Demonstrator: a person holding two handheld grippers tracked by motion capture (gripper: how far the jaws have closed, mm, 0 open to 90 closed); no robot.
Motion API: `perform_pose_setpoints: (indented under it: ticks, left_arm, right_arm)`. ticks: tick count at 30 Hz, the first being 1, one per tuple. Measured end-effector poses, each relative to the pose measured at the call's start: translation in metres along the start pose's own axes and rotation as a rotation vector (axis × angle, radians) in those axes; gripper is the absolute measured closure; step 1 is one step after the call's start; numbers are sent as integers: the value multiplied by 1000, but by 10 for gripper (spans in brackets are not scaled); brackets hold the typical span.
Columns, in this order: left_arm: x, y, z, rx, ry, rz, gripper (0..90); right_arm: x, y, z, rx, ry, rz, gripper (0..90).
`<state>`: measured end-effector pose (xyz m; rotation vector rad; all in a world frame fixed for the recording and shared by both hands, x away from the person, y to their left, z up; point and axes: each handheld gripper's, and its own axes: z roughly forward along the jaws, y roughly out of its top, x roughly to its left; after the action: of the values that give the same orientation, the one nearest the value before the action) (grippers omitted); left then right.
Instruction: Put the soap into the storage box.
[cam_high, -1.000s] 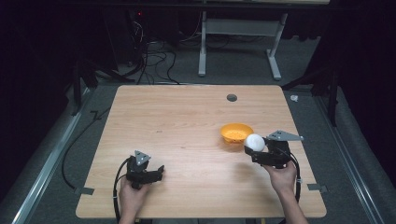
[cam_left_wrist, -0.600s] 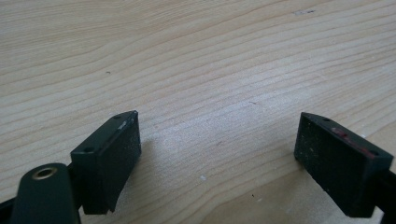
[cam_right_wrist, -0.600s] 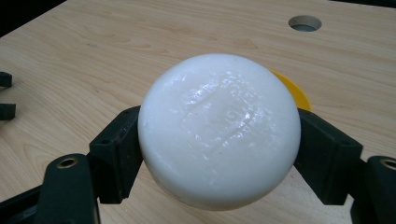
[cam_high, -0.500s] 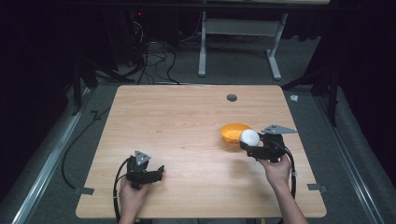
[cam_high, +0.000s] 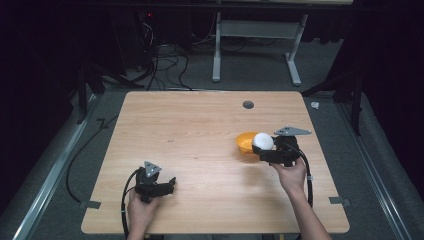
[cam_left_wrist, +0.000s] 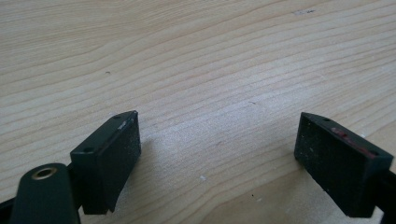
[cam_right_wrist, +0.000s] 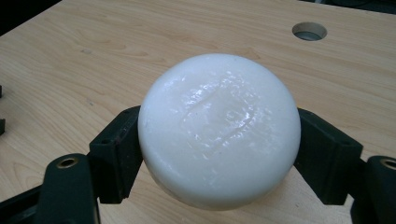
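Glossy smooth white ball (cam_right_wrist: 219, 128), matt pale wood-grain table (cam_left_wrist: 196, 56), matt black tongs (cam_left_wrist: 229, 158)

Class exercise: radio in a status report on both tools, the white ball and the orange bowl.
Left tool open, low over bare table. Right tool shut on white ball, held at the orange bowl. Nothing in the way.

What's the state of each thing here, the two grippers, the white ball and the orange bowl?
Left gripper: open, nothing between the jaws, low over the table.
Right gripper: shut on the white ball, held over the bowl's near edge.
White ball: clamped between the jaws, off the table.
Orange bowl: upright on the table, partly hidden by the ball; contents cannot be told.
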<state>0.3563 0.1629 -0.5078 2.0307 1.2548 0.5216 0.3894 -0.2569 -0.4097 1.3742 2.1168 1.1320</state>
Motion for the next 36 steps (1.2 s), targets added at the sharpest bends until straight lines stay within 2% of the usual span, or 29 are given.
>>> perform_pose_setpoints:
  ticks: [4,13,20,33,36]
  left_arm:
    - [0,0,0,0,0,0,149]
    - [0,0,0,0,0,2,149]
    - [0,0,0,0,0,2,149]
    - [0,0,0,0,-1,3,149]
    - [0,0,0,0,-1,3,149]
  right_arm:
    - [-2,5,5,12,-22,-12,249]
    - [-4,10,16,38,-28,-7,249]
    - [-7,14,23,38,-35,27,249]
    - [-9,13,44,85,-66,28,249]
    - [-10,13,47,84,-69,41,249]
